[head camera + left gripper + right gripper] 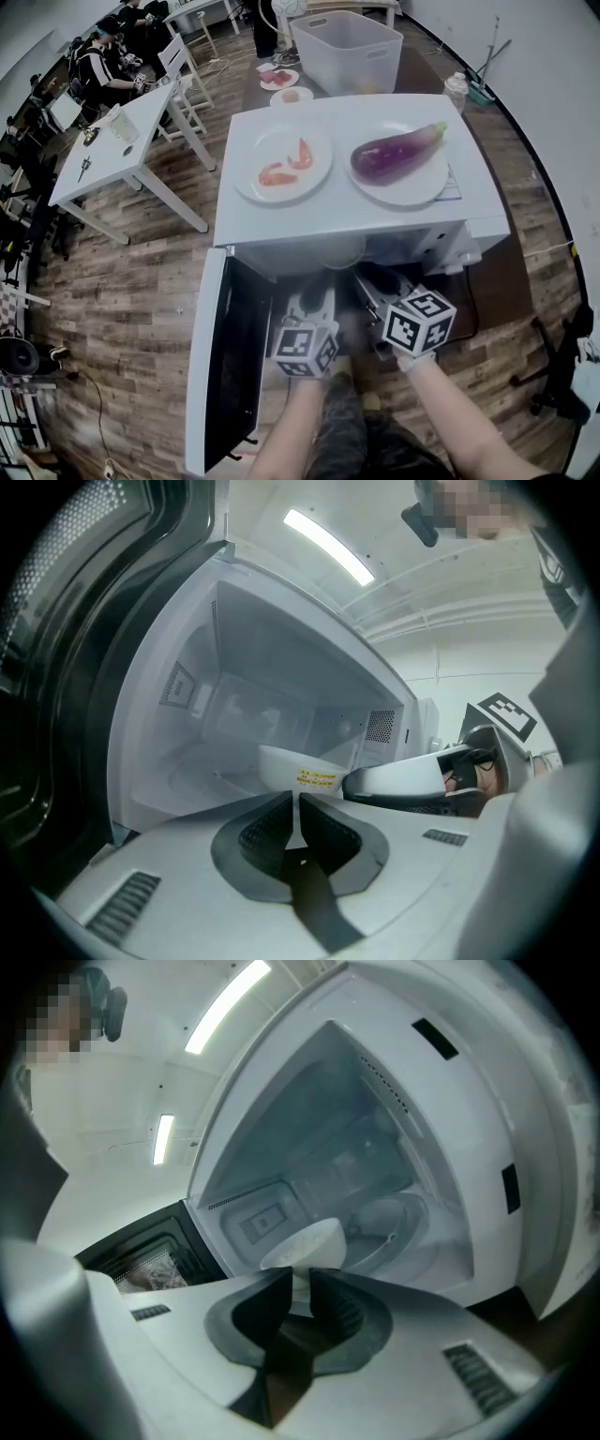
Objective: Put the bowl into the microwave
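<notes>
Head view: the microwave (pixel 349 214) top hides most of the bowl (pixel 302 1241) and both grippers' tips. The bowl sits inside near the cavity's front edge, with open floor behind it. The right gripper (pixel 302 1286) is nipped on its near rim; the left gripper (pixel 296 810), closed and empty, is beside the swung-open door (pixel 223 367).

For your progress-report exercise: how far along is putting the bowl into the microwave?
Done: microwave door stands open. In hand: right gripper grips the bowl at the cavity mouth. Remaining: set it on the turntable, let go, withdraw.
</notes>
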{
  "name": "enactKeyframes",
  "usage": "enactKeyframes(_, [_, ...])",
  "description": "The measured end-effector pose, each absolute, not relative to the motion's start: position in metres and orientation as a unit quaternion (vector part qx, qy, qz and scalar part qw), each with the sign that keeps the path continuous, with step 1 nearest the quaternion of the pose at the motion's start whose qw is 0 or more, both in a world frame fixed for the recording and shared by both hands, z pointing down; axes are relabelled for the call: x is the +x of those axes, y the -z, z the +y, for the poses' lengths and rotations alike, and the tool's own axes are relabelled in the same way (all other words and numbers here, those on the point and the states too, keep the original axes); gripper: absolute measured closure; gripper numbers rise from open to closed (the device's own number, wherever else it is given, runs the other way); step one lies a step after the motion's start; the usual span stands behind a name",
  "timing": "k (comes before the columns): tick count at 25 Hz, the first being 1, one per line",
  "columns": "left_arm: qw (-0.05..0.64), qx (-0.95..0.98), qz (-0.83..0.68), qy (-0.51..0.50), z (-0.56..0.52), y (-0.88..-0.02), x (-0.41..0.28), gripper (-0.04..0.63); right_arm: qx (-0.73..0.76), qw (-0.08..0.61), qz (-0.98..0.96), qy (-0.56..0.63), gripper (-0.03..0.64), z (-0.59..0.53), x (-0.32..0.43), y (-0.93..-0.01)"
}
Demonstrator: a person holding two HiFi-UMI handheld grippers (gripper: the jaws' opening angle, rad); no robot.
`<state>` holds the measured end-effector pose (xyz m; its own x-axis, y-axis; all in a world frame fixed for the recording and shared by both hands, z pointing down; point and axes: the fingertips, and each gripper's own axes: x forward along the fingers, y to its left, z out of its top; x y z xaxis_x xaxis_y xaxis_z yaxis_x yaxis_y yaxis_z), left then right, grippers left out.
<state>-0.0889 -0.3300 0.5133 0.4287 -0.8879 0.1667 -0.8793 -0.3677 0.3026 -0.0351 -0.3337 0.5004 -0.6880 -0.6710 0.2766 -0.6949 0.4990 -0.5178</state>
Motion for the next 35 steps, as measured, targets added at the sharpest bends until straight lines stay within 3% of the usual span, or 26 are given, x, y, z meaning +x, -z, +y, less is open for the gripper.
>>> enactKeyframes(26, [0.188, 0.82, -0.539, 0.02, -0.355, -0.514, -0.093, 0.574, 0.403, 0.015, -0.855, -0.326, 0.552, -0.36, -0.041, -0.506])
enactKeyframes(29, [0.187, 0.822, -0.537, 0.017, -0.357, -0.514, -0.091, 0.584, 0.407, 0.019, -0.855, -0.322, 0.6, -0.361, -0.042, -0.506])
enactKeyframes(35, [0.188, 0.822, -0.537, 0.018, -0.361, -0.514, -0.088, 0.584, 0.407, 0.02, -0.855, -0.321, 0.6, -0.364, -0.046, -0.508])
